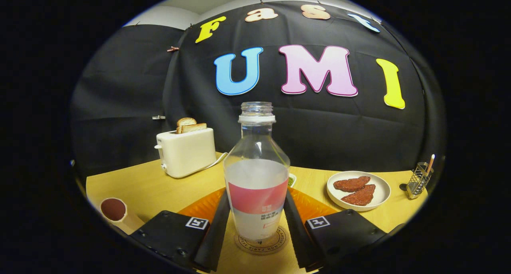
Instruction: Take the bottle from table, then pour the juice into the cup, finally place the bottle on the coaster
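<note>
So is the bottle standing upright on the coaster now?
Yes: the bottle stands upright, its base on the coaster, between the gripper fingers.

Clear bottle [256, 174], pink-white label; cream toaster [187, 151]; white plate [379, 196]; orange mat [309, 205]; yellow table [147, 188].

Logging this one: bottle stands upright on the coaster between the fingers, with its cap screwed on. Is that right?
Not quite. The bottle has no cap: its threaded neck is open in the gripper view. The rest holds: it stands upright on the coaster, between the fingers of the gripper, which sit close along its sides.
</note>
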`<move>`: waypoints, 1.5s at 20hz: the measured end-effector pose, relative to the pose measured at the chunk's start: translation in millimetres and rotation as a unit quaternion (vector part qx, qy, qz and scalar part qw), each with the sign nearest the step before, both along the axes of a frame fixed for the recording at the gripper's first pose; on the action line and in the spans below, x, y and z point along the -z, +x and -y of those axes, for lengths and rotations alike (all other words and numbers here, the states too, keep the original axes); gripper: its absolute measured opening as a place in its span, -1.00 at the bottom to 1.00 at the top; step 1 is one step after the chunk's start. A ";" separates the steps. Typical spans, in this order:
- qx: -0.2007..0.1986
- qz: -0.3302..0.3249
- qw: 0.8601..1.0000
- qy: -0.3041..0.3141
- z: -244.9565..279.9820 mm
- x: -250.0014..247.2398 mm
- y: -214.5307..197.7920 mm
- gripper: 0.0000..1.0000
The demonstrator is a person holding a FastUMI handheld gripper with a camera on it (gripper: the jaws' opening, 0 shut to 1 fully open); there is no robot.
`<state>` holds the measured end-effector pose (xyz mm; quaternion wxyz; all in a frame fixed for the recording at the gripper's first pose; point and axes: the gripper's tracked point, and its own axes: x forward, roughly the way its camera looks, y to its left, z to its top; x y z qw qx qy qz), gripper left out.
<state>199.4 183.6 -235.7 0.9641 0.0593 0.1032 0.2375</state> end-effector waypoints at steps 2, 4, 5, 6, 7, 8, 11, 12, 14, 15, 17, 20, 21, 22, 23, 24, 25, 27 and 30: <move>-0.003 -0.009 1.000 -0.003 -0.9 12.0 -2.0 0.48; -0.001 -0.012 1.000 -0.009 0.6 20.8 -1.1 0.48; 0.002 -0.012 1.000 -0.010 1.6 22.8 0.0 0.48; 0.005 -0.013 1.000 -0.010 2.6 24.9 0.7 0.48; 0.007 -0.014 1.000 -0.010 3.1 26.8 1.9 0.48; 0.008 -0.017 1.000 -0.009 4.0 29.3 1.5 0.48; 0.008 -0.016 1.000 -0.004 3.0 30.9 2.7 0.49; 0.007 -0.016 1.000 -0.006 3.7 32.4 2.3 0.49; 0.006 -0.014 1.000 -0.009 2.8 31.3 1.5 0.52; 0.003 -0.014 1.000 -0.008 1.9 32.3 0.8 0.52; -0.009 -0.015 1.000 0.002 -1.2 29.8 -3.3 0.55; -0.009 -0.028 1.000 0.010 -2.2 32.1 -7.9 0.95; -0.005 -0.029 1.000 0.008 -0.3 31.7 -8.7 0.95; -0.001 -0.030 1.000 0.008 2.0 30.8 -10.3 0.95; 0.002 -0.032 0.999 0.008 3.7 30.5 -12.1 0.96; 0.005 -0.033 0.999 0.006 6.3 31.2 -14.6 0.96; 0.007 -0.035 0.999 0.004 9.6 29.8 -17.5 0.96; 0.014 -0.041 0.999 0.001 18.9 25.9 -26.6 0.96; 0.022 -0.039 0.999 -0.005 35.2 10.3 -46.5 0.96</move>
